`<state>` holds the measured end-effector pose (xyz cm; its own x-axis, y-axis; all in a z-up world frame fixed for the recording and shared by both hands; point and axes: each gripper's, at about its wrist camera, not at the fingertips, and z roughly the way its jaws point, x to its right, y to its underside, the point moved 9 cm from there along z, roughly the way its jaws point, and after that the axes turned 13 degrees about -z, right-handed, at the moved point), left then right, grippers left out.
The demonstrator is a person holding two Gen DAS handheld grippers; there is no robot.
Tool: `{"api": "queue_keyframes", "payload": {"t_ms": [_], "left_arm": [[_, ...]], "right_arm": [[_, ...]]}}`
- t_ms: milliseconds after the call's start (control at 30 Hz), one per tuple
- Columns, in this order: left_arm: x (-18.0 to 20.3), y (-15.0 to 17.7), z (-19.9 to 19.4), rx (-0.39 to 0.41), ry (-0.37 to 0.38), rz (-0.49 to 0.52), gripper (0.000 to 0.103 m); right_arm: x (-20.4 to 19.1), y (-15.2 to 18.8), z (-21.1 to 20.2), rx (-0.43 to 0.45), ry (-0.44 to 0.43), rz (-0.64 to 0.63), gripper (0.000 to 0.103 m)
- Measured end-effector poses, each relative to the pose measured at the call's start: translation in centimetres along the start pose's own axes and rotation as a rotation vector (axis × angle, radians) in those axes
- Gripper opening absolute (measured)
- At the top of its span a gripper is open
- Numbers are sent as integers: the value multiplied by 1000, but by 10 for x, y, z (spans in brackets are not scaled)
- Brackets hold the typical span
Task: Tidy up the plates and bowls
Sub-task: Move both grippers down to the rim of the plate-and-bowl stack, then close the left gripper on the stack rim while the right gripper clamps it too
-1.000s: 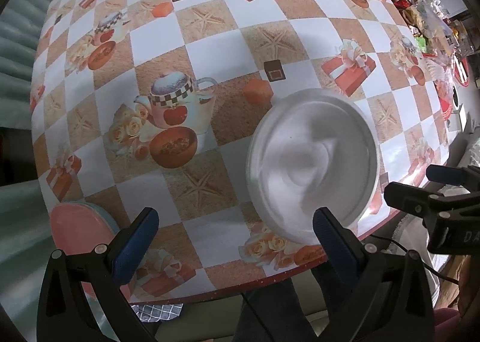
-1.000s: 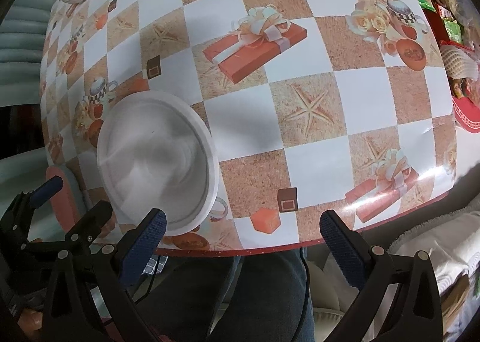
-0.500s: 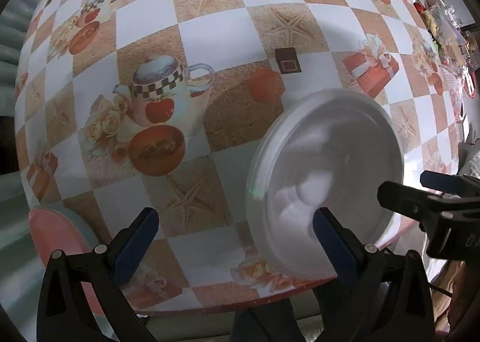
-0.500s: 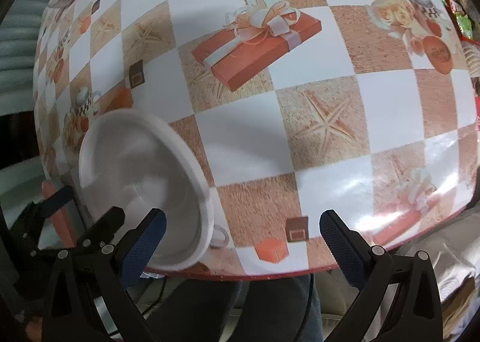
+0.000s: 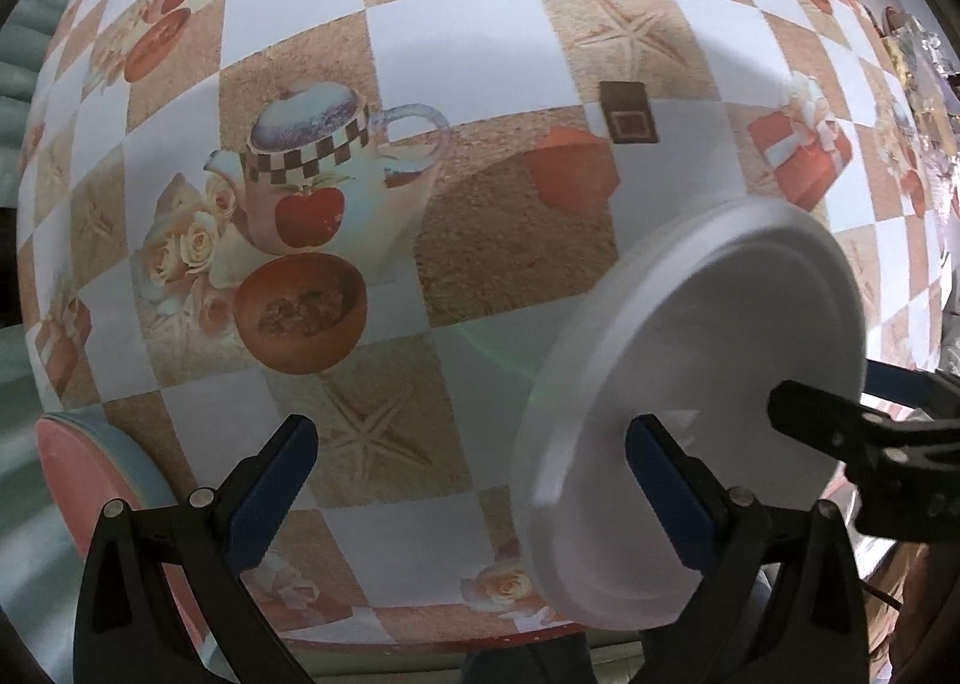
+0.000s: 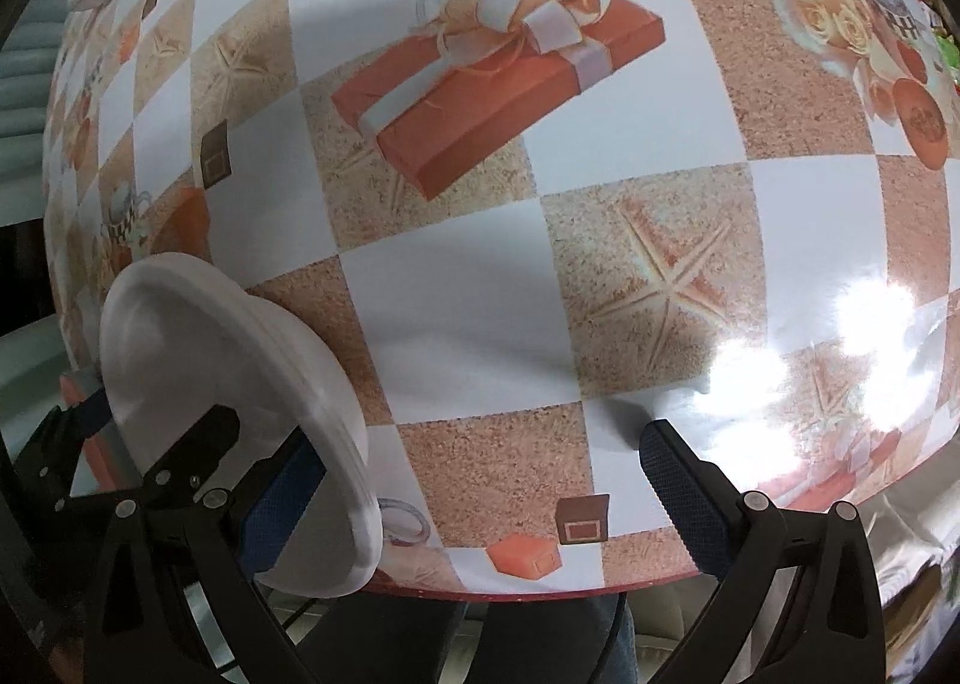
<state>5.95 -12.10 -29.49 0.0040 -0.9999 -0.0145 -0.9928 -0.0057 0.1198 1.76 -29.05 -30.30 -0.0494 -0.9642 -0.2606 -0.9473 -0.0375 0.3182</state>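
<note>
Plate (image 5: 708, 384) tilted at table edge (image 6: 540, 588), claws spread.

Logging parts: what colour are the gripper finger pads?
Dark blue pads on black gripper frames, clearest in the left wrist view.

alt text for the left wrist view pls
A white plate sits tilted at the near edge of a table with a checkered tablecloth, overlapping the open left gripper's right finger; the right gripper reaches in from the right.

The bench (image 5: 456, 54) wore a checkered cloth printed with teapots, starfish and gift boxes; glare sat near its right edge.
</note>
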Motion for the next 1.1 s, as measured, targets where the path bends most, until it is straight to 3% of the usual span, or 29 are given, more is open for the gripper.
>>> {"api": "queue_keyframes", "payload": {"t_ms": [67, 167, 233, 267, 433, 533, 567, 633, 700, 867, 1100], "left_arm": [[-2, -1, 3, -5, 13, 4, 102], [-4, -1, 7, -6, 30, 13, 93], [-3, -3, 6, -8, 43, 20, 87], [-4, -4, 6, -7, 48, 21, 85], [6, -2, 6, -21, 84, 27, 70], [11, -2, 5, -17, 94, 51, 59], [13, -2, 5, -17, 101, 58, 56], [18, -1, 4, -22, 117, 61, 46], [19, 0, 5, -28, 135, 58, 40], [7, 7, 6, -9, 120, 57, 38], [-32, 28, 10, -2, 122, -20, 38]], "right_arm": [[-6, -1, -1, 12, -16, -14, 103], [-10, -4, 0, 15, -20, -38, 102], [-16, -1, -1, 16, -30, -43, 83], [-18, 0, 0, 15, -20, -43, 79], [-19, -2, -1, 12, -15, -40, 72], [-19, -7, -7, 20, -47, -45, 51], [-25, -7, -7, 19, -90, -45, 36], [-25, -6, -9, 1, -71, -63, 33], [-34, -6, -7, 0, -69, -89, 22], [-51, -3, -3, -18, -50, -110, 22], [-93, -6, 1, -38, -21, -192, 22]]}}
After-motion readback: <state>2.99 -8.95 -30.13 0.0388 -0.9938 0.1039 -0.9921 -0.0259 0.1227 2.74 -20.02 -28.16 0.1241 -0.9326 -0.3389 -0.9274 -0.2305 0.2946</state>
